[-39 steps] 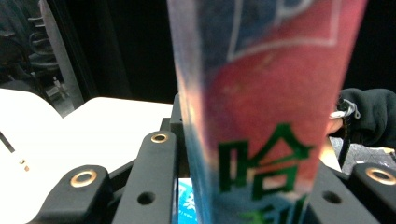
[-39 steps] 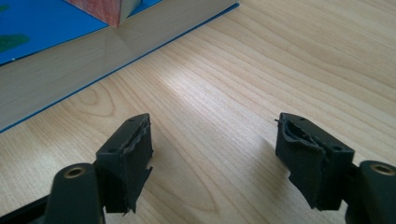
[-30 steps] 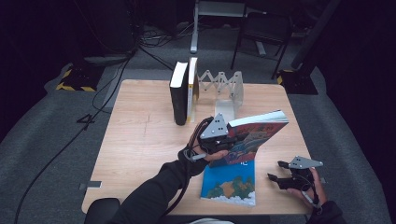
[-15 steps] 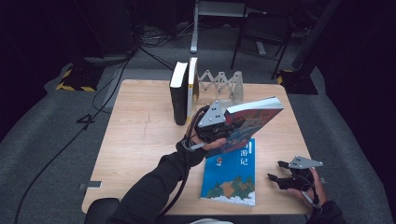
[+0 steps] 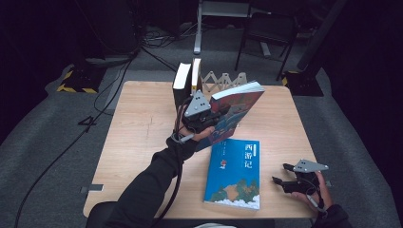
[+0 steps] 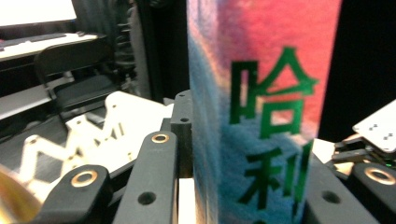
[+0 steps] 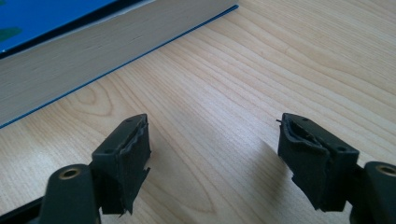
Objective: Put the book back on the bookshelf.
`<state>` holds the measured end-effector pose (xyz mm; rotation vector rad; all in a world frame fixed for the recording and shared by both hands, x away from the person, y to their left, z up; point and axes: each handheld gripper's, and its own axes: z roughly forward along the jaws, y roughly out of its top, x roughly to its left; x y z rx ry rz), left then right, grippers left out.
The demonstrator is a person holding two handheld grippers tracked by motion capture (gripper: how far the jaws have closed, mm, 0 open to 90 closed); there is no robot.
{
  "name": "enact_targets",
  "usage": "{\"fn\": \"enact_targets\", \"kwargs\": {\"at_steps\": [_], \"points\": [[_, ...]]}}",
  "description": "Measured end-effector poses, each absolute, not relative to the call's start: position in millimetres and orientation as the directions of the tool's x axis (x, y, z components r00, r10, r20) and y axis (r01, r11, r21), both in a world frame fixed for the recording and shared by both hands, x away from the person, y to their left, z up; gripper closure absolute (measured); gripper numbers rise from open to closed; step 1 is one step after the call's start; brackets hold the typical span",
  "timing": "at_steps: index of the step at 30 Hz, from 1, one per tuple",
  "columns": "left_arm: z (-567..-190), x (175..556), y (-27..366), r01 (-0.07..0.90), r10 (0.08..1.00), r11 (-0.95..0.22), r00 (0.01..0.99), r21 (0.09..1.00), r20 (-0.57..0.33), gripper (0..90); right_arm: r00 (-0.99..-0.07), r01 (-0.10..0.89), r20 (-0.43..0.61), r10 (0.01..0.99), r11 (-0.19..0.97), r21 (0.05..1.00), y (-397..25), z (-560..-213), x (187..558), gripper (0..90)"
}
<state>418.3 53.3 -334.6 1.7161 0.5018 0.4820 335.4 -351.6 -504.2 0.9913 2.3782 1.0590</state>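
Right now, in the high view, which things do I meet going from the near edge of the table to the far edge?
Right tool → flat blue book → left tool holding the colourful book → two upright books by the white rack.

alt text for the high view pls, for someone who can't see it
Seen from above, the left tool holds a colourful book tilted in the air over a wooden table, near two books standing upright by a white zigzag rack. A blue book lies flat on the table, and the right tool rests open beside it.
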Motion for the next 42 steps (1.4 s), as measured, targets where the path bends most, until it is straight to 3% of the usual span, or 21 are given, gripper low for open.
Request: {"fn": "enact_targets", "kwargs": {"at_steps": [17,26,42], "points": [[-344,440,79,0.132,0.699,-0.189,0.714,0.973,0.039,74.0,-0.688,0.465,-0.027,0.725,0.470,0.750,-352,-504,336,24.3],[-348,459,75,0.176,0.776,-0.144,0.631,0.974,0.001,73.9,-0.688,0.465,-0.027,0.725,0.470,0.750,-352,-504,336,24.4],[-341,484,50,0.204,0.849,-0.168,0.527,0.964,0.037,73.9,-0.681,0.473,-0.023,0.732,0.464,0.749,-352,-504,335,24.4]]}}
